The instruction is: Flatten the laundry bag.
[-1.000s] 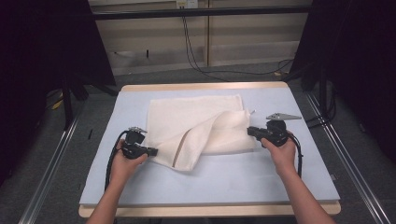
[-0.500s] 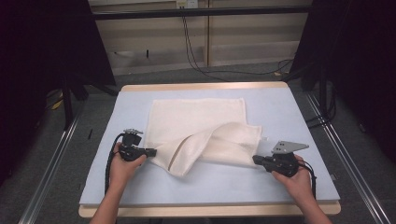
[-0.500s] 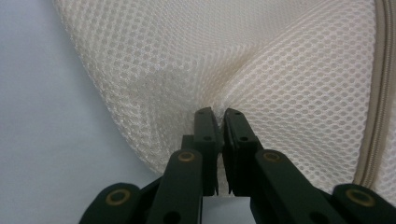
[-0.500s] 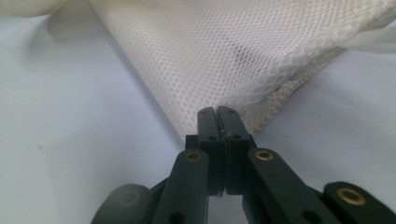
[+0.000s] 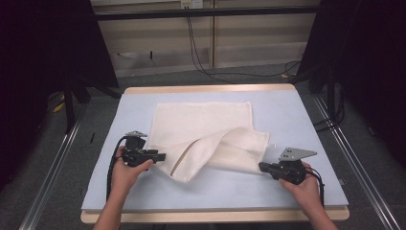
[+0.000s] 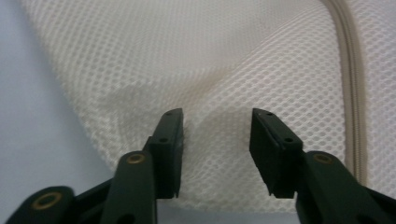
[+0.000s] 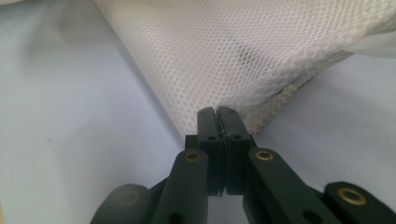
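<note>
On the pale blue table [image 5: 306,120], the cream mesh cloth [image 5: 201,124] lies spread from the centre back toward twelve o'clock, and its near part is folded over in a loose roll that runs from about seven o'clock to four o'clock. My left gripper [image 5: 160,156] sits at roughly eight o'clock, level, just beside the cloth's near-left fold. Its jaws have just been opening, and in the left gripper view my left gripper [image 6: 217,128] stands with a middling gap: mesh lies under and between the jaws, but the pads [image 6: 170,140] are not pressing on it, so nothing is held there. A stitched hem [image 6: 352,84] curves down at two o'clock in that view.

Over at four o'clock, my right gripper [image 5: 262,166] has its jaws pinched tight on the cloth's near-right corner. In the right gripper view, my right gripper [image 7: 218,116] has a thin edge of mesh caught between the closed tips, and the cloth [image 7: 243,51] fans up and away toward twelve and two o'clock, lifted slightly off the table [image 7: 70,116]. The grey plate [image 5: 297,153] rides on top of that gripper, my right hand [image 5: 304,184] wrapped behind it.
</note>
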Demonstrator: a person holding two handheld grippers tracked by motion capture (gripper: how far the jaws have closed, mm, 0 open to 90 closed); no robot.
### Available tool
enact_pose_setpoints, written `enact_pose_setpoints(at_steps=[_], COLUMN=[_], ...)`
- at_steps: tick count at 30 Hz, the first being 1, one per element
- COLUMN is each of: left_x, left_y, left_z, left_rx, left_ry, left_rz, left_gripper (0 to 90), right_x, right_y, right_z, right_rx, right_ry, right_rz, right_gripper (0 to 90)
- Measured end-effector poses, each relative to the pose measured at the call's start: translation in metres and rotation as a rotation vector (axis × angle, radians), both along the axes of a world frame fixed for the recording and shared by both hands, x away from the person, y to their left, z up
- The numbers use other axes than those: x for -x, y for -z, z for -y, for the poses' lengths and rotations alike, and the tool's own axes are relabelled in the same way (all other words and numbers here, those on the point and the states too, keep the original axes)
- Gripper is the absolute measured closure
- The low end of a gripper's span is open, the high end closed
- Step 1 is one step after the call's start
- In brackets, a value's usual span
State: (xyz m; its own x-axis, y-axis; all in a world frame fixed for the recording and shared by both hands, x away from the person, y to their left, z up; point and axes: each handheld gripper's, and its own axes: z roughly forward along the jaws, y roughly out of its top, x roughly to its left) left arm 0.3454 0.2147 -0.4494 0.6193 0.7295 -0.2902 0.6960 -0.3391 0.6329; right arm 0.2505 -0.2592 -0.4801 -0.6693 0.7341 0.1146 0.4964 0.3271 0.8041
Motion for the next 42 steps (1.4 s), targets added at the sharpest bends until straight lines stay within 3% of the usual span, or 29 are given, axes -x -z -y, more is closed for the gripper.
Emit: enact_pose_setpoints(at_steps=[5, 10, 13, 16, 18, 23, 25, 28, 30, 32, 33, 36, 42], left_x=[-0.001, -0.004, -0.004, -0.004, -0.005, -0.004, -0.004, 0.001, 0.007, 0.009, 0.013, 0.017, 0.017], left_y=[-0.004, -0.003, -0.003, -0.007, -0.009, -0.005, 0.002, 0.016, 0.017, 0.017, 0.019, 0.022, 0.020], left_z=[0.012, 0.021, 0.020, 0.017, 0.023, 0.048, 0.056, 0.070, 0.073, 0.074, 0.075, 0.075, 0.079], left_rx=[0.012, -0.018, -0.017, 0.012, 0.047, 0.068, 0.052, -0.014, -0.064, -0.085, -0.103, -0.107, -0.127], left_ry=[0.032, 0.043, 0.038, 0.044, 0.073, 0.127, 0.143, 0.171, 0.168, 0.172, 0.151, 0.137, 0.096], left_rz=[0.027, 0.058, 0.053, 0.061, 0.058, 0.039, 0.023, -0.001, 0.039, 0.032, 0.057, 0.084, 0.056], left_gripper=[43.9, 39.5, 38.5, 37.5, 35.1, 27.3, 23.9, 32.0, 41.7, 52.7, 57.6, 68.4, 84.0], right_x=[0.000, -0.001, -0.001, -0.002, -0.002, -0.002, -0.003, -0.003, -0.003, -0.004, -0.004, -0.006, -0.009], right_y=[-0.001, -0.001, -0.002, -0.002, -0.002, -0.002, -0.002, -0.002, -0.002, -0.002, -0.002, -0.001, -0.001], right_z=[-0.001, -0.002, -0.002, -0.002, -0.002, -0.003, -0.003, -0.003, -0.003, -0.003, -0.004, -0.006, -0.007], right_rx=[0.005, 0.016, 0.019, 0.018, 0.019, 0.026, 0.027, 0.032, 0.029, 0.032, 0.033, 0.046, 0.055], right_ry=[0.002, -0.001, -0.005, -0.005, -0.009, -0.003, -0.006, -0.007, -0.004, -0.004, -0.006, -0.009, -0.011], right_rz=[0.003, 0.002, 0.004, 0.002, 0.002, 0.005, 0.005, 0.004, 0.002, 0.002, -0.001, -0.008, -0.007], right_gripper=[88.6, 88.6, 88.6, 88.6, 88.6, 88.6, 88.6, 88.4, 88.4, 88.4, 88.4, 88.4, 88.4])
